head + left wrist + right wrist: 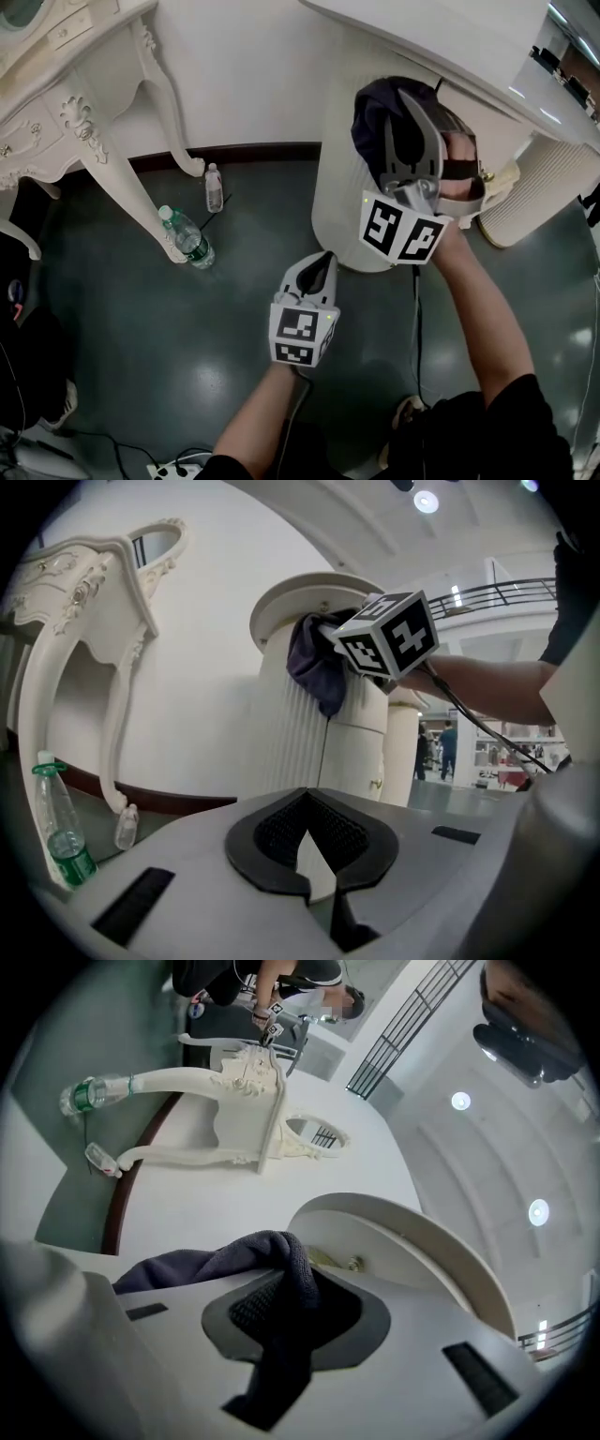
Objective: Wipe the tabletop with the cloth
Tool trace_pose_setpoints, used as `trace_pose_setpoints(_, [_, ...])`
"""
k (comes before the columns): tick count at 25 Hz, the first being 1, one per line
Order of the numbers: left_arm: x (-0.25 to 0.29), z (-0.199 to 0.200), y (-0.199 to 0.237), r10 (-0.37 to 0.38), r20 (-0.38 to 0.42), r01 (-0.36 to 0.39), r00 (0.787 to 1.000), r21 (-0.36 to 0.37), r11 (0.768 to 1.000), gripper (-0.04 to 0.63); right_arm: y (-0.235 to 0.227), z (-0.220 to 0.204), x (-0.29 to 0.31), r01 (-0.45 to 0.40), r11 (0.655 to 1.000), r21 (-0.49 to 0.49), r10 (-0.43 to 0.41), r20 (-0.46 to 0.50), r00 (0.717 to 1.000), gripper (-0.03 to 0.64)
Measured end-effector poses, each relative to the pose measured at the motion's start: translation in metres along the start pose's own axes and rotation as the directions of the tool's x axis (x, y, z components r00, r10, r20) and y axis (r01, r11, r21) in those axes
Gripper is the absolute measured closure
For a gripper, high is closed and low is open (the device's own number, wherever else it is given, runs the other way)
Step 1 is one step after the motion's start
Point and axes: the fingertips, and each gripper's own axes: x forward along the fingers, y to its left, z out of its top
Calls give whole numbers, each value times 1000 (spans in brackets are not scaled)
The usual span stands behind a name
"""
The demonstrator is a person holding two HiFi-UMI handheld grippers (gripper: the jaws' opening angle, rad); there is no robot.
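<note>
Right gripper [409, 112], upper right of head view: jaws clenched on the dark blue cloth [192, 1265], which is bunched against the top of the fluted white pedestal [339, 202], just under the tabletop [450, 47]. Left gripper [307, 834], centre of head view: fingertips meet, holding and touching nothing.
</note>
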Motion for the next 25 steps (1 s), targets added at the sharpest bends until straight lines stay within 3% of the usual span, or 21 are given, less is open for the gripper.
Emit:
trace_pose_setpoints(3, [-2,-7,4,0,-14,0,1000,34,999,592,33,6,-6,-78,997,-11,78,16,997,560])
trace_pose_setpoints(8, [-3,-16,14,10,-14,-10,1000,-23,1000,592,82,3,-24,-150,988,-32,151,31,988,560])
trace_pose_setpoints(12, [-1,-21,22,0,-21,1,1000,74,997,592,119,2,-43,-204,979,-1,204,33,978,560])
trace_pose_setpoints(15, [-8,-50,19,-29,-60,35,998,99,994,592,150,2,-57,-256,966,35,255,31,966,560])
trace_pose_setpoints(19, [-25,-103,2,-65,-146,75,987,62,995,592,199,-3,-81,-337,940,61,337,16,941,560])
trace_pose_setpoints(25, [-47,-140,-12,-53,-153,58,987,32,998,592,266,-10,-108,-373,928,10,373,20,928,560])
